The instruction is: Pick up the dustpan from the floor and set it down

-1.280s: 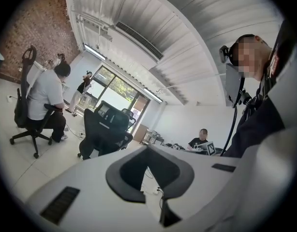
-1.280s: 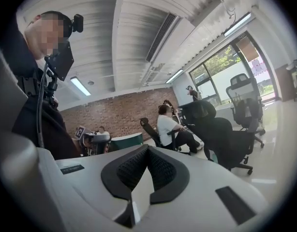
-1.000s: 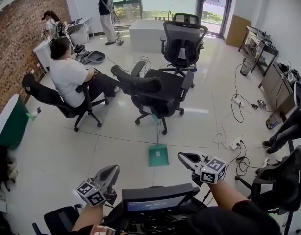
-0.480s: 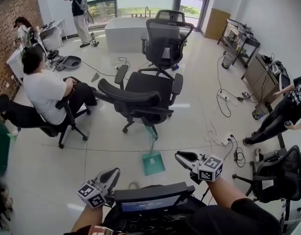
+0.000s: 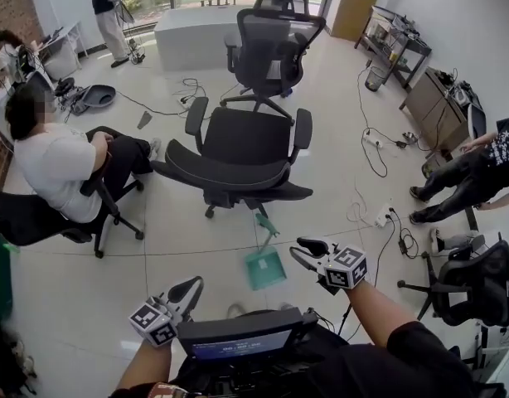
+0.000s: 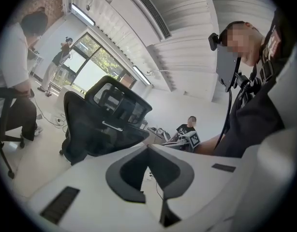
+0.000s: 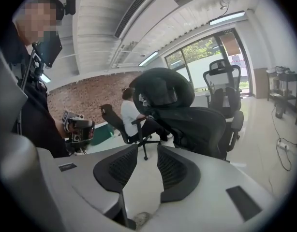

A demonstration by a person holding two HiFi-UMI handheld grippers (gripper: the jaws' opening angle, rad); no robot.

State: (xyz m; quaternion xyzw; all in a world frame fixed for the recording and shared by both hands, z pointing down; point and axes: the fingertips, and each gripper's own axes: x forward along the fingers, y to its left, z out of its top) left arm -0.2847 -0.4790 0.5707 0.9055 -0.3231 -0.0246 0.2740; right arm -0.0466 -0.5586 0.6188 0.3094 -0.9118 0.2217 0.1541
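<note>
The teal dustpan [image 5: 264, 268] lies on the tiled floor, its long handle [image 5: 265, 225] leaning up toward the black office chair [image 5: 238, 160] just behind it. My right gripper [image 5: 302, 252] hovers just right of the pan and clear of it. Its jaws are opening, and in the right gripper view [image 7: 147, 150] only floor shows between the pads. My left gripper [image 5: 191, 287] hangs lower left of the pan, well apart from it. The left gripper view [image 6: 148, 148] shows its tips meeting and nothing held. Neither gripper view shows the dustpan.
A person in a white shirt [image 5: 51, 160] sits on a chair at the left; another sits at the right [image 5: 478, 168]. Cables and a power strip [image 5: 379, 216] trail right of the pan. A second black chair [image 5: 271, 40] and a white table [image 5: 192, 36] stand behind. Another chair [image 5: 462, 280] is at lower right.
The whole view has advanced toward the black chair and dustpan, which now lie closer. The right gripper's jaws have spread apart; it has come closer to the pan.
</note>
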